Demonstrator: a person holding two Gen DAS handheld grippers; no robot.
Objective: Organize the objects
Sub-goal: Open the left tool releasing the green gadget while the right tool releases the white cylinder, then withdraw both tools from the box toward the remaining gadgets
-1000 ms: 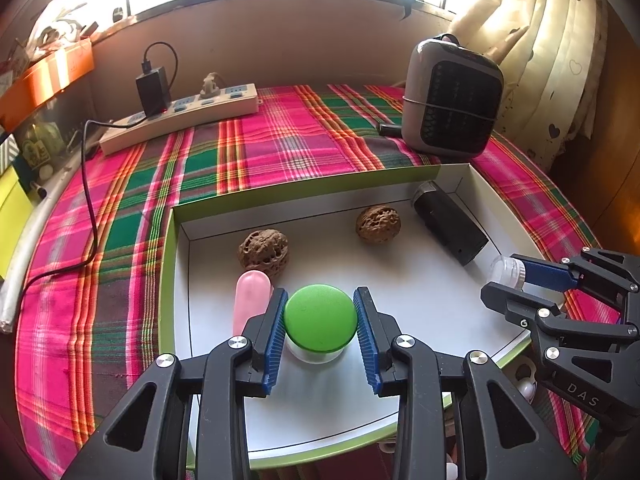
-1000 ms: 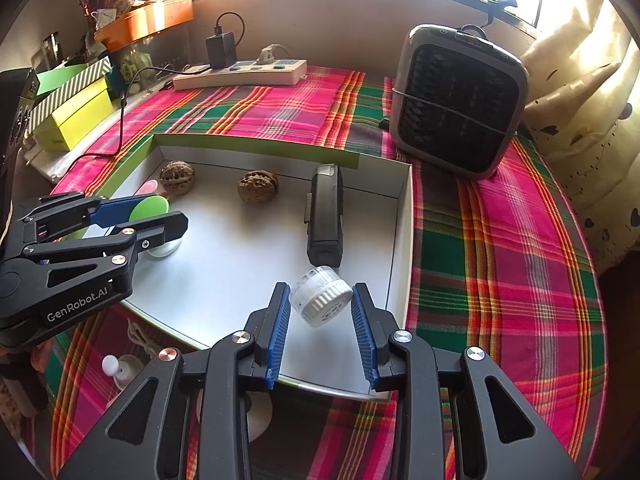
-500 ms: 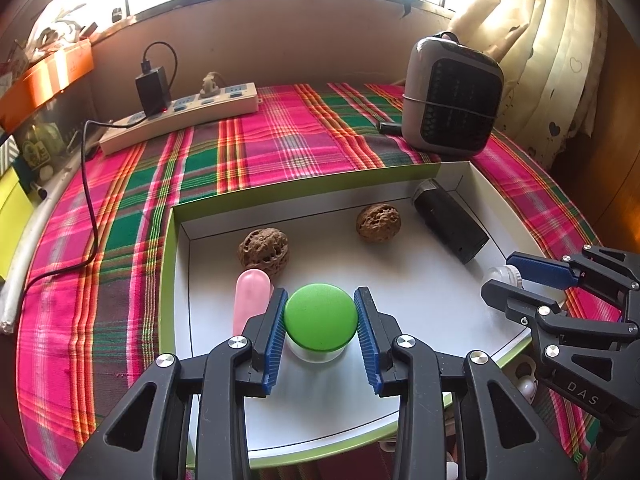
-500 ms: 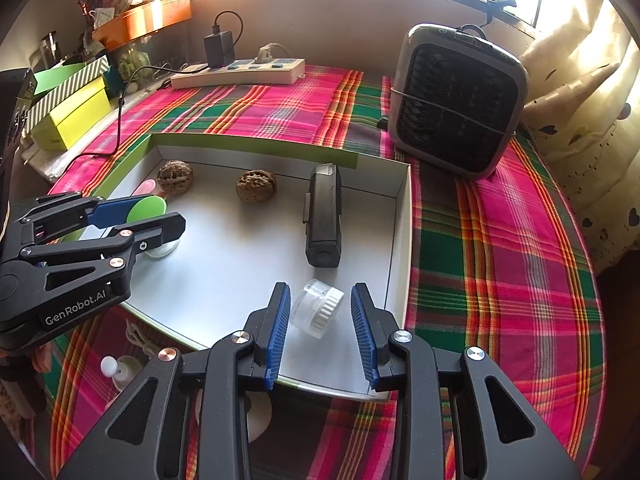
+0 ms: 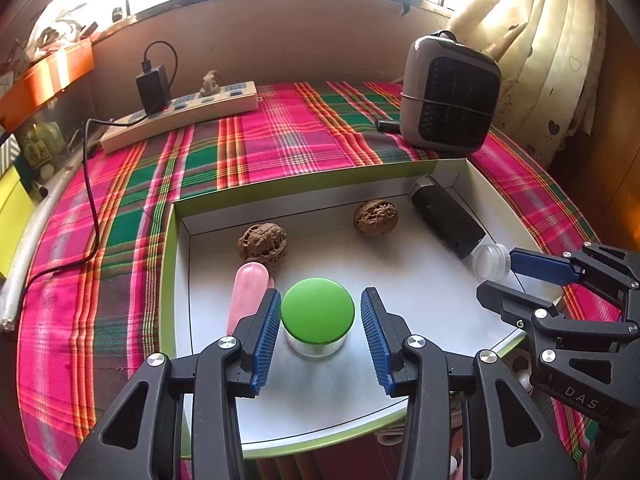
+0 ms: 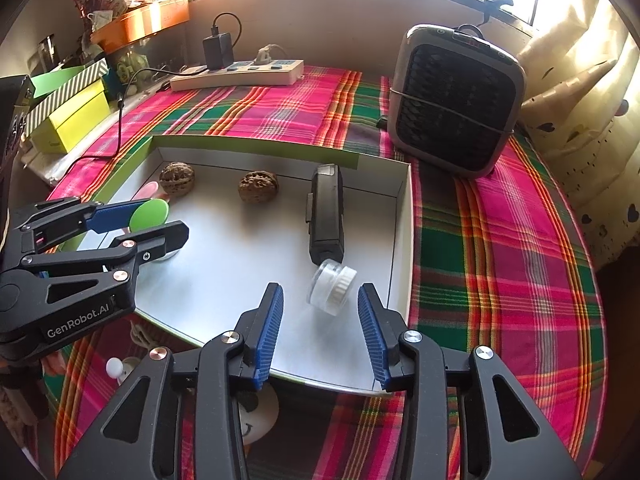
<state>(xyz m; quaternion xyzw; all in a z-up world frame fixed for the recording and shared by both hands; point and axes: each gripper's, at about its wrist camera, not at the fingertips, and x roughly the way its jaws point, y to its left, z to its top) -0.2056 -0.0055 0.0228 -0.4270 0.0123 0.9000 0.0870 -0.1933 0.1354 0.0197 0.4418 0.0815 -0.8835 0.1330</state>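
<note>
Fingers (image 5: 267,336) L apart, gaps round green-lid jar (image 5: 317,312) | R fingers (image 6: 272,328) apart, clear jar (image 6: 332,282) nr tray wall (image 6: 404,240)

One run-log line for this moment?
left: open, around green jar | right: open, clear jar released in tray

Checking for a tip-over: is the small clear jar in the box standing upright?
No, the small clear jar lies on its side by the black device.

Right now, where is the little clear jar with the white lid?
The little clear jar lies on its side in the tray's right corner, touching the black case's end, ahead of the open right gripper.
</note>
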